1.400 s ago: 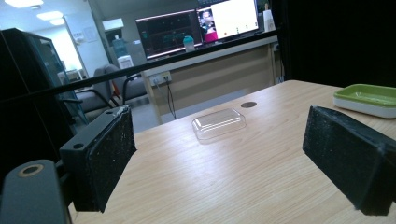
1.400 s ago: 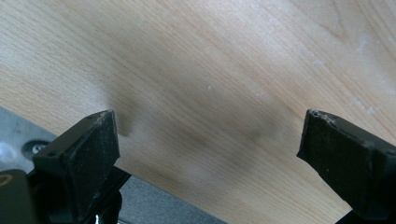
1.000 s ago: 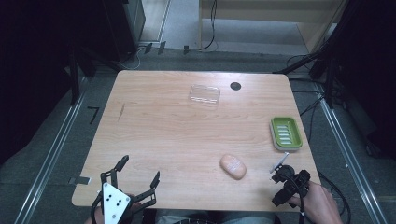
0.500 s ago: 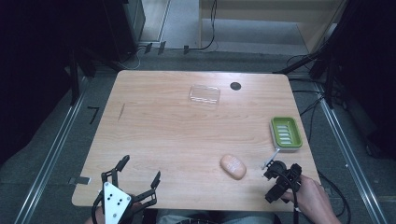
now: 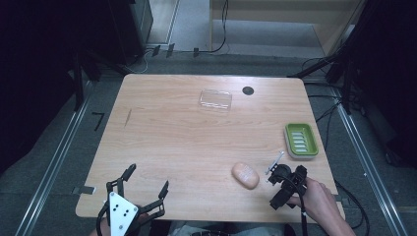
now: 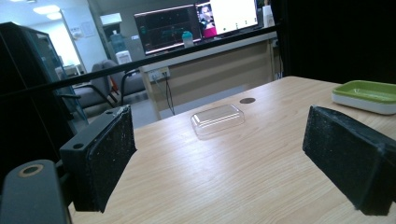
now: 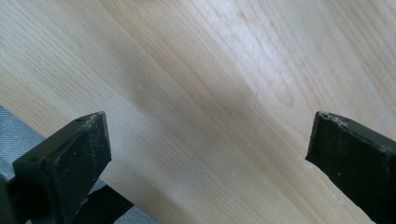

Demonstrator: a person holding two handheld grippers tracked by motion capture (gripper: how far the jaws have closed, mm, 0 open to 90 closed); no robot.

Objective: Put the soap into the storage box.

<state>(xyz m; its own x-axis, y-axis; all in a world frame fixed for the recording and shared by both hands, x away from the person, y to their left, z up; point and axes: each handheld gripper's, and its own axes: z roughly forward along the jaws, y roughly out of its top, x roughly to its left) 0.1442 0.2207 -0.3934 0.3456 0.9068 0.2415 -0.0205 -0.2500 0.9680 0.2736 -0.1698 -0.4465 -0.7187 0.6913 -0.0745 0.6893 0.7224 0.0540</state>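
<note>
A peach soap bar [image 5: 245, 175] lies near the table's front right. Just right of it, a hand holds my right gripper [image 5: 282, 184], pointing down at the wood. Its jaws have just been opening and stand wide in the right gripper view, my right gripper [image 7: 210, 133] having only bare table between them. A green soap dish [image 5: 301, 140] sits by the right edge, also low at the far right as the green soap dish [image 6: 366, 93]. My left gripper [image 5: 147, 178] rests open at the front left edge, my left gripper [image 6: 224, 154] empty and facing a clear plastic lid [image 6: 217, 119].
The clear lid [image 5: 215, 99] lies toward the far side of the table [image 5: 162, 132], with a black round spot [image 5: 248, 90] beside it. The table's edge and grey floor [image 7: 18, 130] show at the lower left of the right gripper view. Metal rails run along both sides.
The right hand and its gripper have moved left and a little farther onto the table, closer to the soap bar. The left gripper has stayed put.
</note>
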